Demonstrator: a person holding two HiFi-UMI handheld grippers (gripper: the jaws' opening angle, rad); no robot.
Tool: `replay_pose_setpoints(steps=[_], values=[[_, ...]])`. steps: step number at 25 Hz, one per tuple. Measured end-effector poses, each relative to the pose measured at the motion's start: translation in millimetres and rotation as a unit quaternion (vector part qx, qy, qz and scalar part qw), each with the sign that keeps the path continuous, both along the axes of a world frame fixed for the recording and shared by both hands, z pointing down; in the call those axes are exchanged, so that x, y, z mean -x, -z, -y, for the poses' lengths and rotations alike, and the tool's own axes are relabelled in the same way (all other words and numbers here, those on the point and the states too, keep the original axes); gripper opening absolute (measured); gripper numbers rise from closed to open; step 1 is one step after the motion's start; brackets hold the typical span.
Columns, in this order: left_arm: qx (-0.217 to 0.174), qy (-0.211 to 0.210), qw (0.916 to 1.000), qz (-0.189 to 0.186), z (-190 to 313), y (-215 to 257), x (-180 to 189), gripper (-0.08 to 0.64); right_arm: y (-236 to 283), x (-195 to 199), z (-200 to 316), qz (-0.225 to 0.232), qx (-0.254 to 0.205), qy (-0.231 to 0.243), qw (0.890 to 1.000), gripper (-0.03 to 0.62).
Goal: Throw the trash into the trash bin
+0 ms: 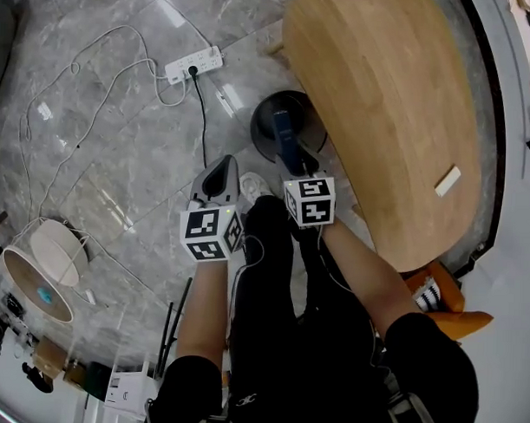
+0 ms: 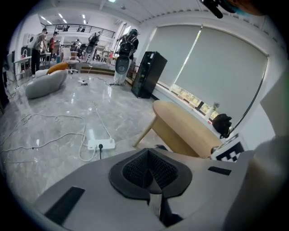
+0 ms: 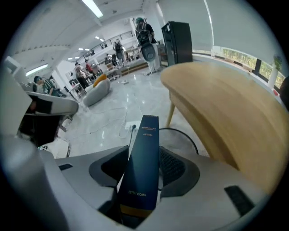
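Note:
A slim dark blue box [image 3: 143, 158] stands up between the jaws of my right gripper [image 3: 143, 178], which is shut on it. In the head view the box [image 1: 285, 139] hangs over the round black trash bin [image 1: 266, 120] on the floor beside the table. The bin's rim [image 3: 189, 137] shows just beyond the box in the right gripper view. My left gripper [image 1: 221, 172] hovers left of the bin above the floor. Its jaws [image 2: 151, 169] are closed together with nothing between them.
A large oval wooden table [image 1: 381, 106] fills the right side, with a small white piece [image 1: 447, 181] lying on it. A white power strip [image 1: 194, 64] and its cables trail over the grey marble floor. A round white lamp shade [image 1: 46, 268] lies at the left.

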State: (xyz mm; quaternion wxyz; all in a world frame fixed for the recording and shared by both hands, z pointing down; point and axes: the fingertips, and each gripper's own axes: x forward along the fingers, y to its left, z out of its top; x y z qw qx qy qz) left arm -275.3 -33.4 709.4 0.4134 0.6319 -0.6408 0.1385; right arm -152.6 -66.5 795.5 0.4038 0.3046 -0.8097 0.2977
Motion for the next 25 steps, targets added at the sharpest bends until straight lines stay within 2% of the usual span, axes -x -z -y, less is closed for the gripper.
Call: replay_pose_setpoints(steps=[4, 8, 12, 15, 19, 20, 22, 25], values=[[0.008, -0.013, 0.9999, 0.002, -3, -11, 6, 0.013, -62, -10, 0, -0.065, 0.055, -0.006, 0.996, 0.215], [0.01, -0.023, 0.9997, 0.001, -3, -20, 12, 0.012, -93, -15, 8, -0.114, 0.073, -0.009, 0.991, 0.215], [0.013, -0.023, 0.9996, -0.007, -1, -27, 18, 0.013, -111, -8, 8, -0.134, 0.084, 0.006, 0.987, 0.215], [0.011, -0.029, 0.9995, -0.006, 5, -27, 16, 0.014, -108, -1, 10, -0.109, 0.065, 0.011, 0.992, 0.238], [0.004, -0.04, 0.9992, -0.002, 12, -20, 16, 0.014, -68, 7, 15, -0.056, 0.001, -0.017, 0.998, 0.242], [0.001, -0.042, 0.9991, 0.0, 13, -17, 16, 0.013, -55, 7, 17, -0.049, -0.019, -0.025, 0.998, 0.202], [-0.006, -0.043, 0.999, 0.005, 17, -8, 15, 0.012, -27, 8, 19, -0.035, -0.056, -0.039, 0.997, 0.03], [-0.024, -0.043, 0.9987, 0.014, 26, 17, 13, 0.013, 24, 15, 28, 0.013, -0.098, -0.058, 0.993, 0.012]])
